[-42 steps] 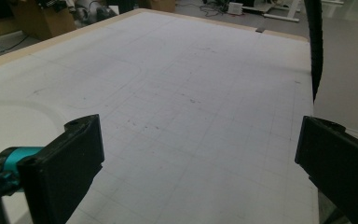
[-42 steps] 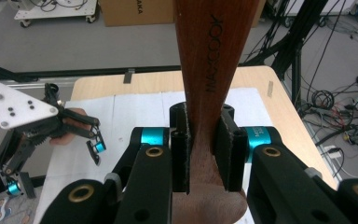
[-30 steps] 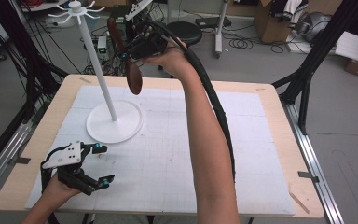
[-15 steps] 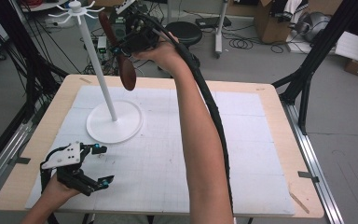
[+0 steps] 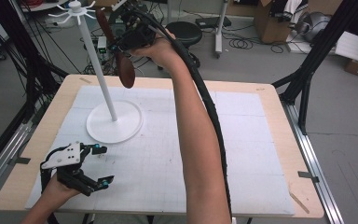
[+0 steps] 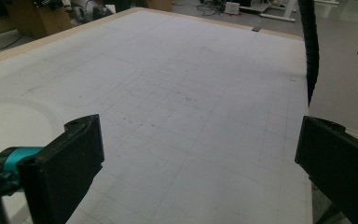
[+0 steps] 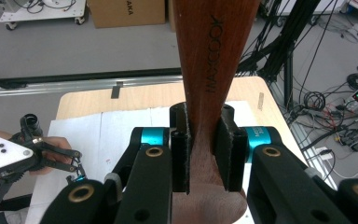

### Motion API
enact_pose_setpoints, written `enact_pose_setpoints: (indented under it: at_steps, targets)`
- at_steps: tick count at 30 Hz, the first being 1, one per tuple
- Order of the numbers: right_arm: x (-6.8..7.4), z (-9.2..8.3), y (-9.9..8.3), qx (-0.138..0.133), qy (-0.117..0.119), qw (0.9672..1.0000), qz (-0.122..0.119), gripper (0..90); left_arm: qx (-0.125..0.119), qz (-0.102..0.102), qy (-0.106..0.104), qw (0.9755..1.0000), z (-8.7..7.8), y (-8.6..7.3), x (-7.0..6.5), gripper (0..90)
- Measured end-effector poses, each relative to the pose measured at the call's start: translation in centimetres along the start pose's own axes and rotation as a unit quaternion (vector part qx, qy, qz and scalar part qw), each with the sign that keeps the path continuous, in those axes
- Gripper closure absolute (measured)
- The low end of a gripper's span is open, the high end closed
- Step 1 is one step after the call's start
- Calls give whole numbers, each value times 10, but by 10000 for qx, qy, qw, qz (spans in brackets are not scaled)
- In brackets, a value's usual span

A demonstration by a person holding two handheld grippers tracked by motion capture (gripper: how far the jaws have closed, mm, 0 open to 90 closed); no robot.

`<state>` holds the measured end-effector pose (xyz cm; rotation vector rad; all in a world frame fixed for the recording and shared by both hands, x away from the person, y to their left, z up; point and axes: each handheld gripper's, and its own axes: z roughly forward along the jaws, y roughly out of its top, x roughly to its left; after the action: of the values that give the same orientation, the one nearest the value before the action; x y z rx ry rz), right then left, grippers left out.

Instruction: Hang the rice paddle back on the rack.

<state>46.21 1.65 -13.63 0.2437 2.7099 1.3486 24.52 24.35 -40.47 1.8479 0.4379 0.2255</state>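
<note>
Nearest the person, at the lower left of the high view, the left gripper [image 5: 101,165] rests low over the white gridded mat [image 5: 177,158] that covers the wooden desk [image 5: 279,100]. Its fingers [image 6: 60,172] are spread wide with nothing between them; in the left gripper view they stand at the two sides with bare mat between, and the edge of the white round base [image 6: 18,121] lies just beyond the left one. The grey three-cornered plate [image 5: 63,156] sits on top of this gripper, and the hand [image 5: 58,191] holding it comes in from the bottom edge.

Farther in, the round base [image 5: 114,122] of the white stand sits on the mat's left half, well apart from the left gripper. Its thin pole [image 5: 98,70] rises to a crown of small hooks [image 5: 74,8] at the top left of the high view.

The right forearm [image 5: 198,135] stretches up from the bottom edge, a black ribbed cable [image 5: 209,107] trailing along it. The right gripper [image 5: 121,46] is held high beyond the desk's far edge, close beside the pole's upper part. Its fingers [image 7: 228,149] pinch the handle of a dark wooden spoon [image 7: 212,70]; in the right gripper view the pads press on both sides of the handle. In the high view the spoon's bowl [image 5: 126,74] hangs below the gripper, near the pole but apart from it.
</note>
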Motion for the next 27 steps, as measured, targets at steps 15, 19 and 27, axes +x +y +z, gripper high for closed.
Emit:
enact_pose_setpoints:
  at_steps: [15, 19, 27]
  targets:
    - [-2, 5, 6, 150, -89, 9998, 38, 781, 2, 7, -10, 10000, 0, 0, 0, 17]
    - [-2, 8, 6, 150, -105, 9998, 21, 781, -5, 2, -9, 10000, 0, 0, 0, 18]
    - [-2, 14, 6, 200, -124, 9997, 21, 781, -4, 4, -13, 10000, 0, 0, -1, 17]
